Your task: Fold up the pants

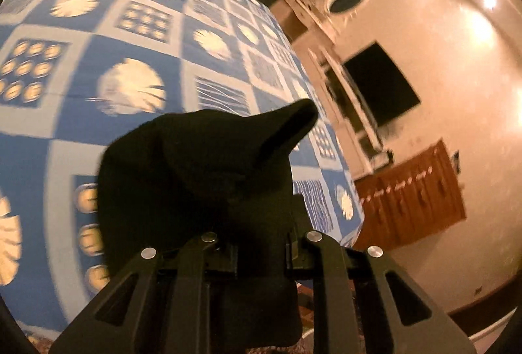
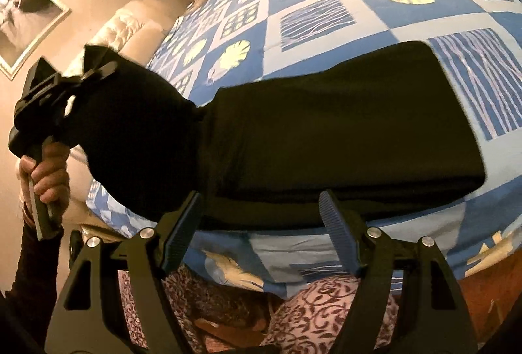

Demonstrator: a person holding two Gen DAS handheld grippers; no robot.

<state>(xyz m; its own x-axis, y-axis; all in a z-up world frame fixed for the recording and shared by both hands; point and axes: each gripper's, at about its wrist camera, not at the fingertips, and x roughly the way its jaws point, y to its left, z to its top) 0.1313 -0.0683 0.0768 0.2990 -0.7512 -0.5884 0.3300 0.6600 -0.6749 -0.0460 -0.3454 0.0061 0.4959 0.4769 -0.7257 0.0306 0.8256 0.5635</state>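
Observation:
The black pants [image 2: 342,125] lie stretched across the blue patterned bedspread [image 2: 326,11], one end lifted off the bed at the left. My left gripper [image 2: 70,86] is shut on that lifted end, held by a hand. In the left wrist view the bunched black fabric [image 1: 202,174] fills the space between the fingers and hides the fingertips of the left gripper [image 1: 257,233]. My right gripper [image 2: 261,217] is open and empty, its ribbed fingers [image 2: 336,217] just in front of the pants' near edge.
The bed's near edge [image 2: 293,256] drops to a floral cloth [image 2: 310,315] below. A framed picture [image 2: 26,18] and white cushions [image 2: 130,24] are at the left. A dark screen [image 1: 381,83] and wooden drawers [image 1: 411,197] stand by the far wall.

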